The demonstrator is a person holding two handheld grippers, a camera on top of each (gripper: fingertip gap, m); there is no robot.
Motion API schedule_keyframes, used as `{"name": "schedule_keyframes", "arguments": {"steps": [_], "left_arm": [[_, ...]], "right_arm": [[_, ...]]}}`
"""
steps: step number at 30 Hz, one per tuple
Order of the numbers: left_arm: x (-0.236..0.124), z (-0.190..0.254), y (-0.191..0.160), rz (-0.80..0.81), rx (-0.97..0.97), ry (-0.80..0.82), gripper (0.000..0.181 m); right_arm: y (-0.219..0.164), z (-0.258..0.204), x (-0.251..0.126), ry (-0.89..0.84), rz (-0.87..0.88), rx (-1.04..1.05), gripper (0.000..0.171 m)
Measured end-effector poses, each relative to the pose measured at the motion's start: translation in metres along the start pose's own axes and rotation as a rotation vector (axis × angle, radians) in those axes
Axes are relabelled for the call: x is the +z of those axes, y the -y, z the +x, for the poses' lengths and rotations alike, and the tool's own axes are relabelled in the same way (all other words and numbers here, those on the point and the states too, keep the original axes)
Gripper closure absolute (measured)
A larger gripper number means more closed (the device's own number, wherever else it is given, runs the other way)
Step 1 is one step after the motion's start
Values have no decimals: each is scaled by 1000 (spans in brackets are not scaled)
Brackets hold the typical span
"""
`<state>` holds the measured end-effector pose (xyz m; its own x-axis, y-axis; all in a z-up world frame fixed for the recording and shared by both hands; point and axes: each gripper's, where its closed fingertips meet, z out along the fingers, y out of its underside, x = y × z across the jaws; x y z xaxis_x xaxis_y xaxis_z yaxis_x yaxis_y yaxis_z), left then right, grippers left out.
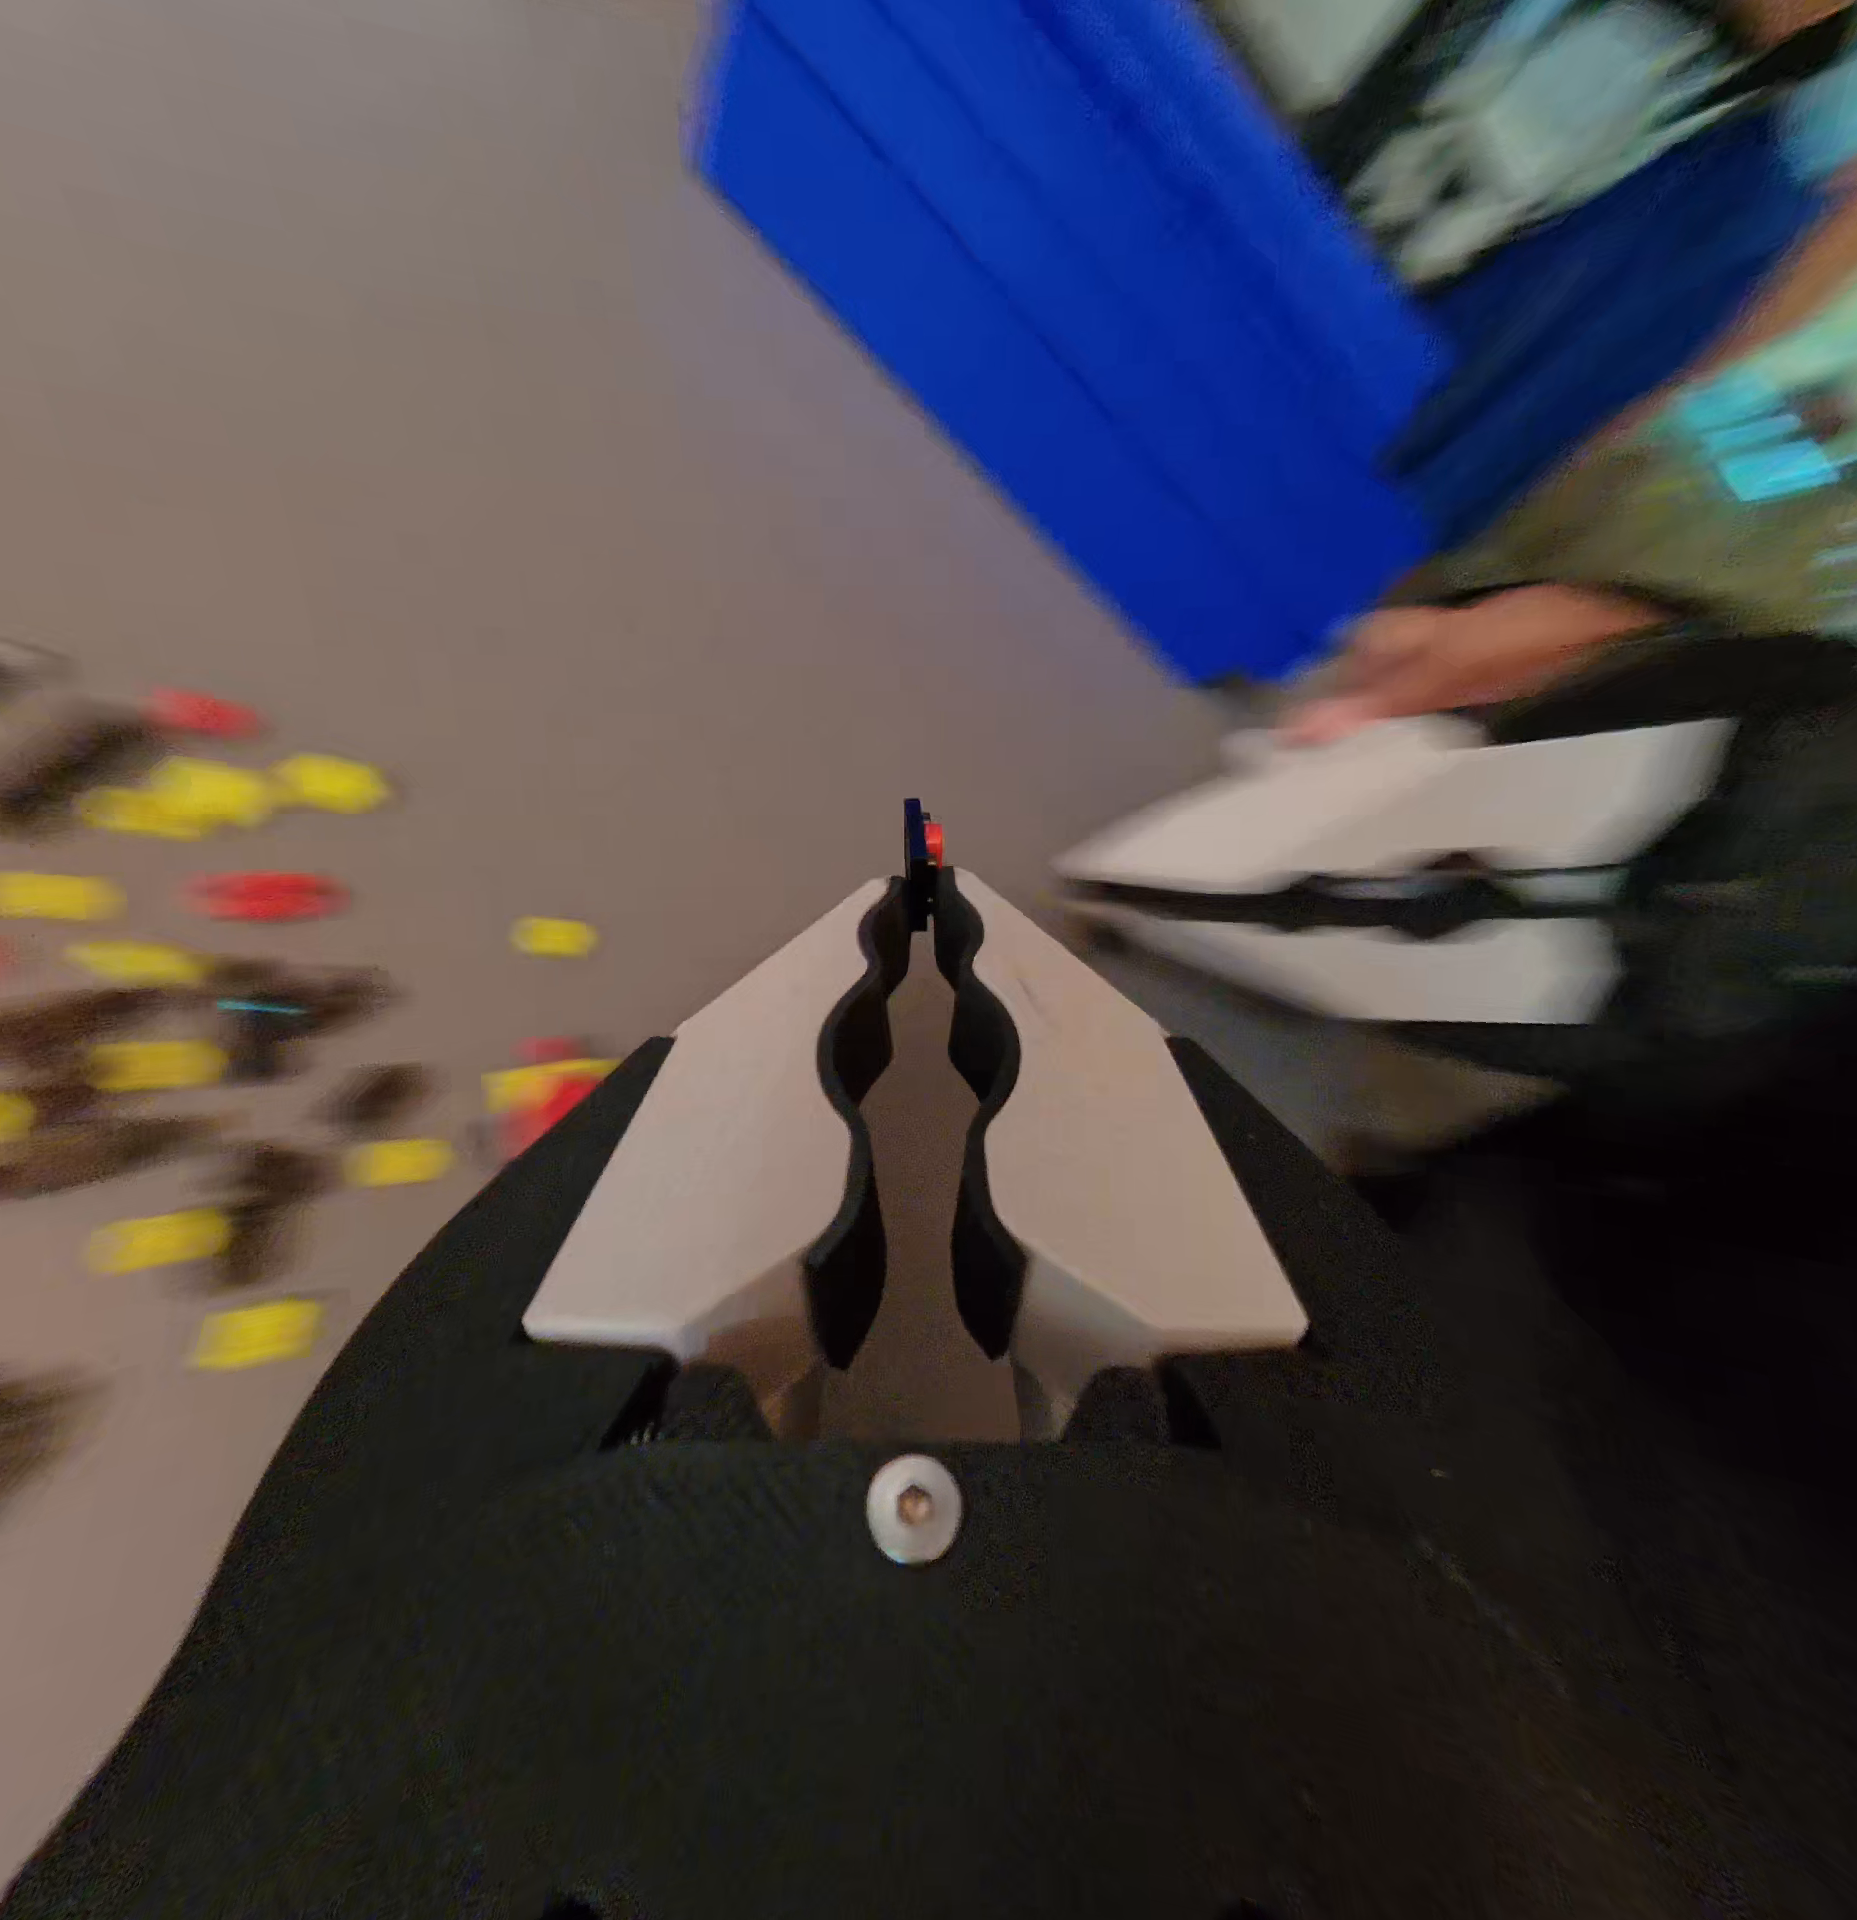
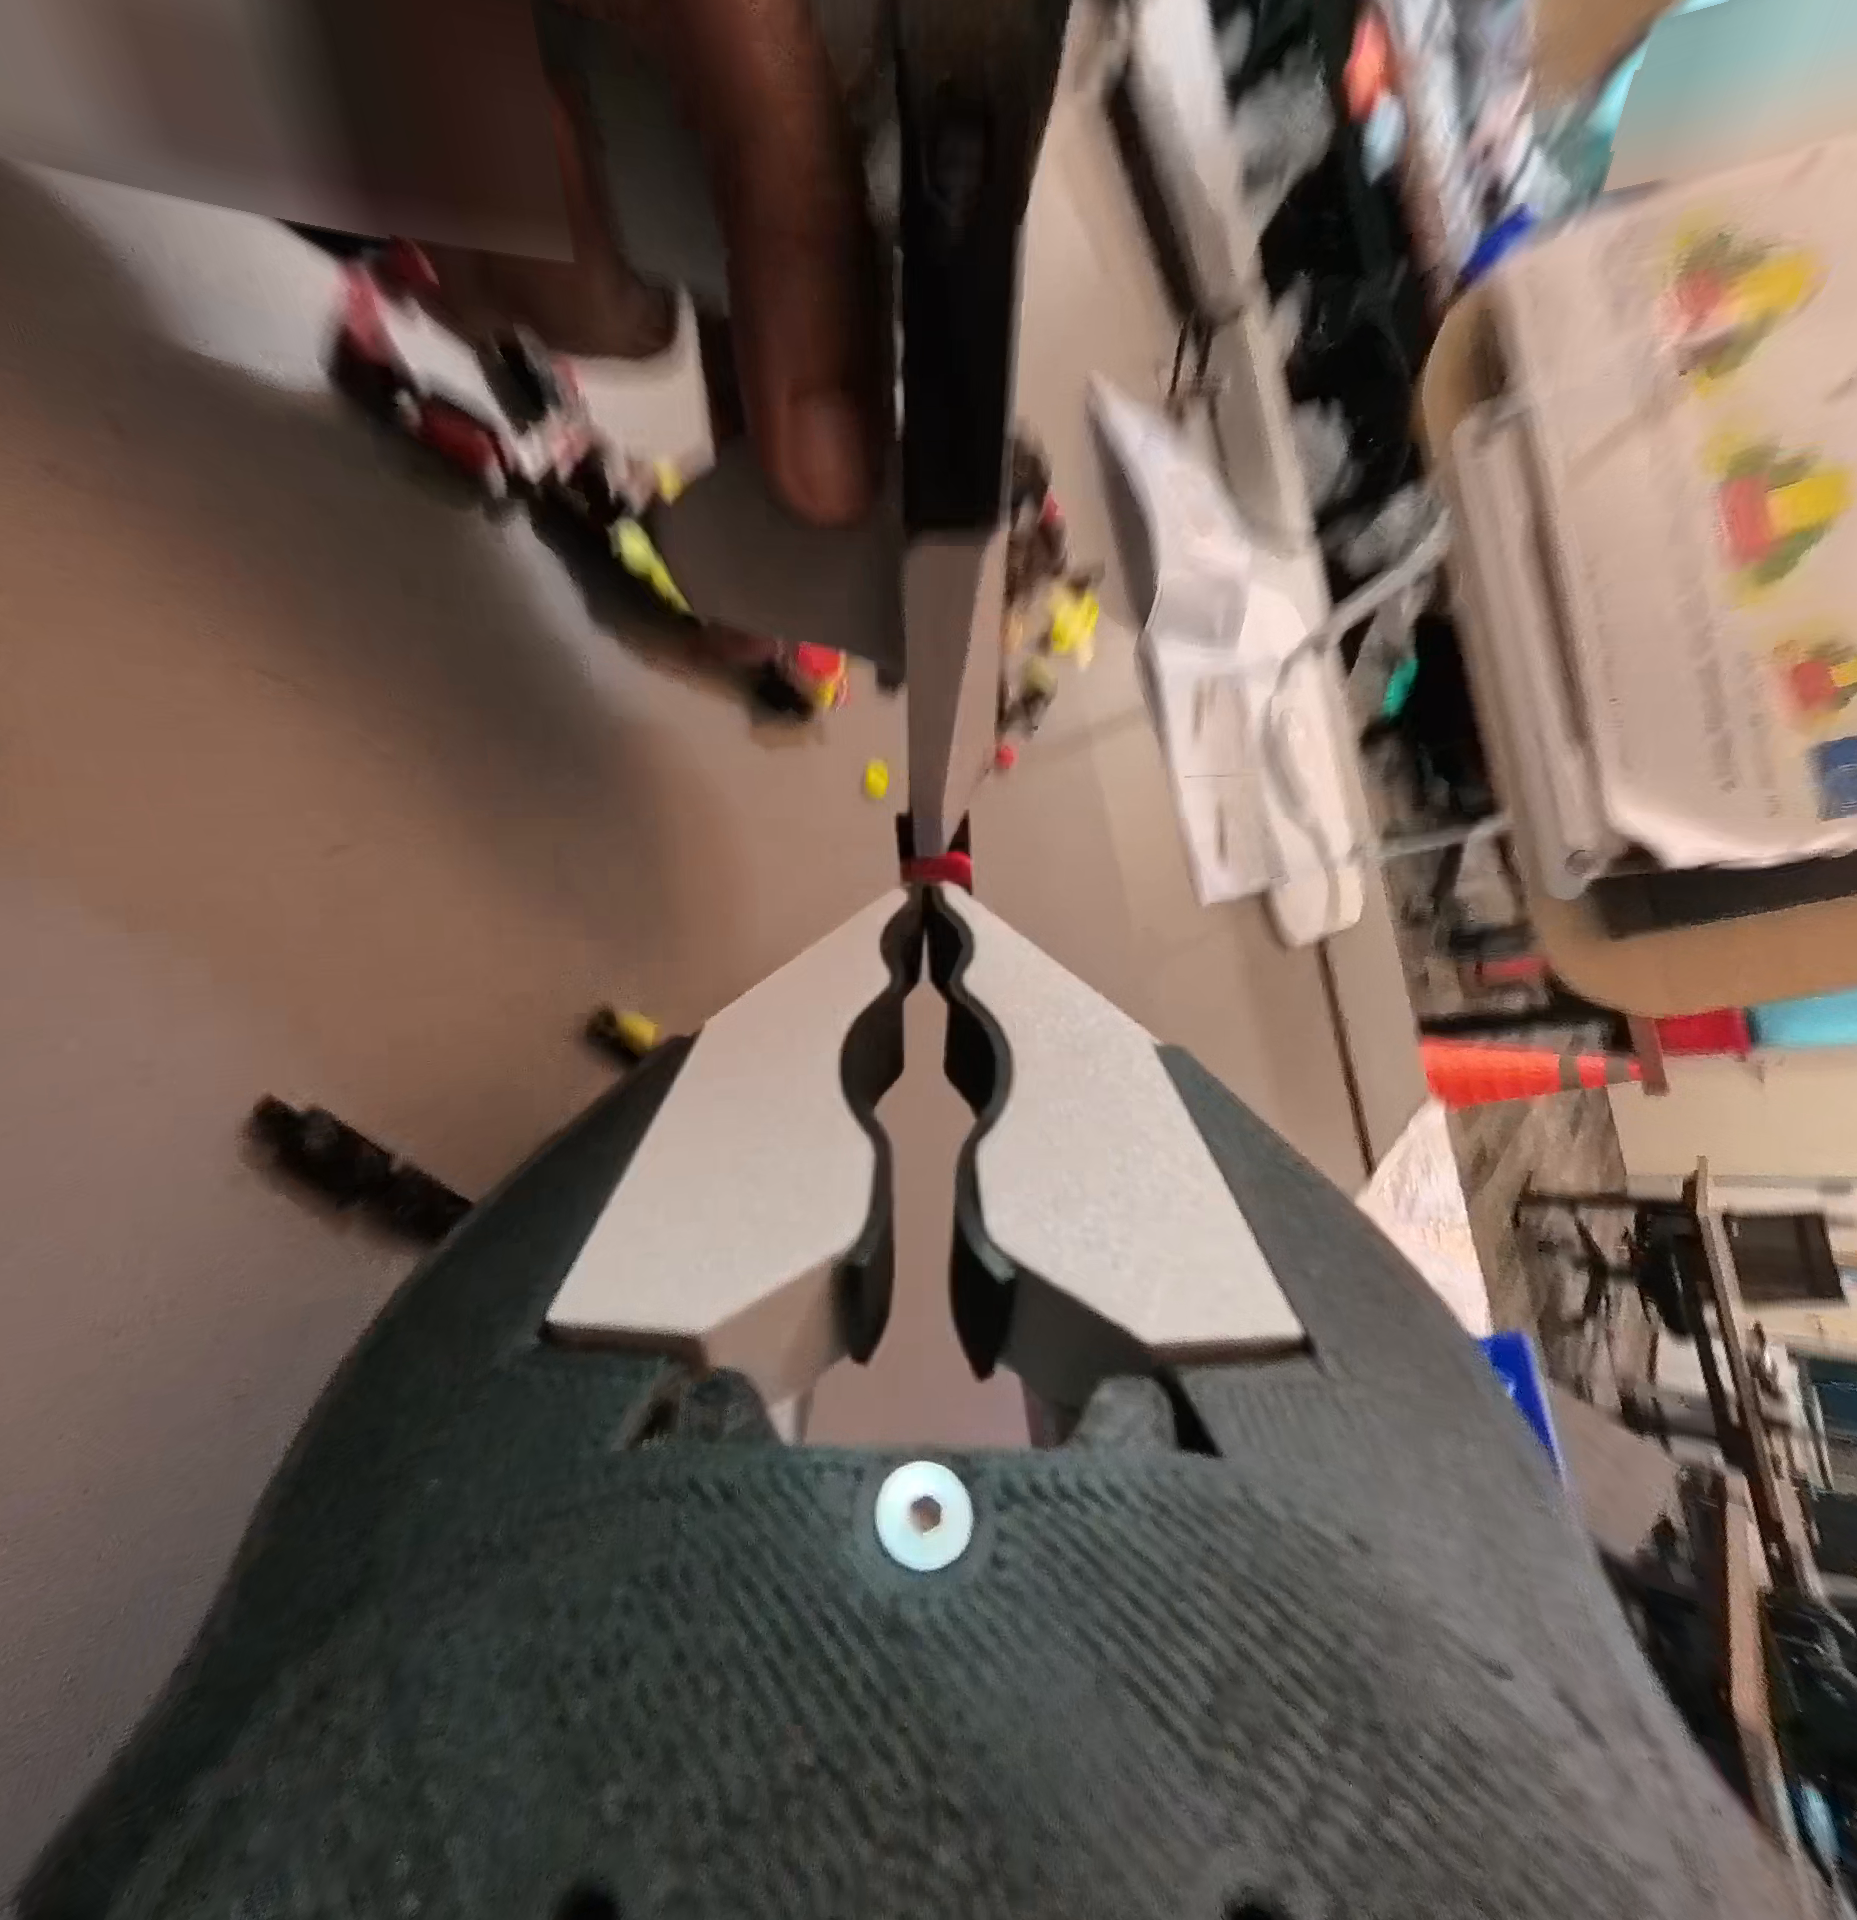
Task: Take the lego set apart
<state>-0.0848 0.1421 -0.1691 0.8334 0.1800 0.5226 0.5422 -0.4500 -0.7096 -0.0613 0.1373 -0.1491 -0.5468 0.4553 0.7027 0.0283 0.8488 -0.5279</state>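
Lego, a small flat blue-and-red plastic piece (image 1: pixel 926 854), sits pinched between the closed tips of the left gripper (image 1: pixel 924 914) and right gripper (image 2: pixel 929 914), above the beige worktop (image 1: pixel 436 416). Loose yellow, red and dark bricks (image 1: pixel 176 997) lie scattered near its left edge.

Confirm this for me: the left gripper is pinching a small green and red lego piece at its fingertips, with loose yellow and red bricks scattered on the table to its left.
Not quite. In the left wrist view, the lego piece pinched by the left gripper is dark blue and red, not green and red. The rest holds: loose yellow and red bricks lie scattered, blurred, on the table to its left.
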Motion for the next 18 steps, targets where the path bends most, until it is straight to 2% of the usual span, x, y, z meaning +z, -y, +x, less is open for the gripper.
{"name": "schedule_keyframes", "arguments": {"steps": [1, 3, 5, 7, 10, 14, 18], "left_arm": [[-8, -27, 4, 12, 73, 132, 179], [-26, -11, 25, 93, -87, -65, 180], [-22, -16, 17, 69, 11, 33, 179], [-15, -9, 18, 86, 13, -1, 179], [-14, -16, 20, 122, 19, 1, 179], [-15, -12, 22, 146, -22, -58, 179], [-17, 8, 30, 220, 45, -119, 179]], "right_arm": [[14, 9, -9, -46, 92, 21, 171], [21, 16, -17, -48, 118, 73, 171], [9, 13, -8, -37, 94, 113, 171], [-6, 14, 3, -36, 53, 173, 171], [-14, 23, 9, -18, 88, 412, 171], [-8, 28, 5, 55, 196, 629, 152], [-10, 31, 8, 51, 213, 746, 147]]}}
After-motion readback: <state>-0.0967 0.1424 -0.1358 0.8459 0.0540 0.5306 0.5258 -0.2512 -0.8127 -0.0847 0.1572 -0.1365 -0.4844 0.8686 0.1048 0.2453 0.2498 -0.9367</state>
